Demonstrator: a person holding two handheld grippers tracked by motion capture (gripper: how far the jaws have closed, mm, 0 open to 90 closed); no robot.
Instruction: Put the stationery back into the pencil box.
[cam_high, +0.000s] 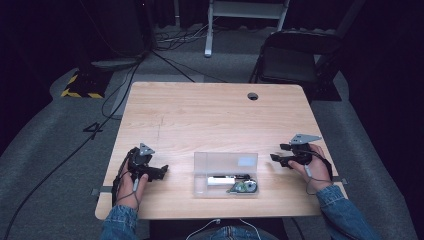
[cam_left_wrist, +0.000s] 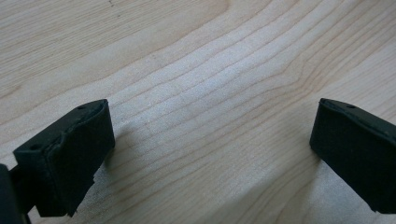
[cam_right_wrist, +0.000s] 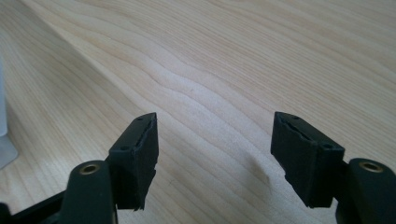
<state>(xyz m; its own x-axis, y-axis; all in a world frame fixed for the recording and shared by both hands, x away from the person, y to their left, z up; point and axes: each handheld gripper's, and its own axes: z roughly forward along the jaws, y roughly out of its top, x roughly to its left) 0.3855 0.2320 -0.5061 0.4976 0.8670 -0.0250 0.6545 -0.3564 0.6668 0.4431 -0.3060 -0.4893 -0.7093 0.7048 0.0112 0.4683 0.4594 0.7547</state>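
A clear plastic box (cam_high: 226, 172) lies near the front middle of the wooden table (cam_high: 210, 115), its lid tilted up at the back. Inside lie a white oblong part (cam_high: 216, 180) and a small greenish round part (cam_high: 244, 187). My left gripper (cam_high: 161, 171) rests on the table left of the box, pointing right at it. In the left gripper view the left gripper (cam_left_wrist: 210, 154) is open over bare wood. My right gripper (cam_high: 277, 159) sits right of the box, pointing left. In the right gripper view the right gripper (cam_right_wrist: 215, 154) is open, with nothing between its jaws.
A round cable hole (cam_high: 253, 96) lies near the table's far edge. A dark folding chair (cam_high: 295, 60) stands behind the table at the right. Cables run over the grey floor at the left. A sliver of the box (cam_right_wrist: 3, 140) shows in the right gripper view.
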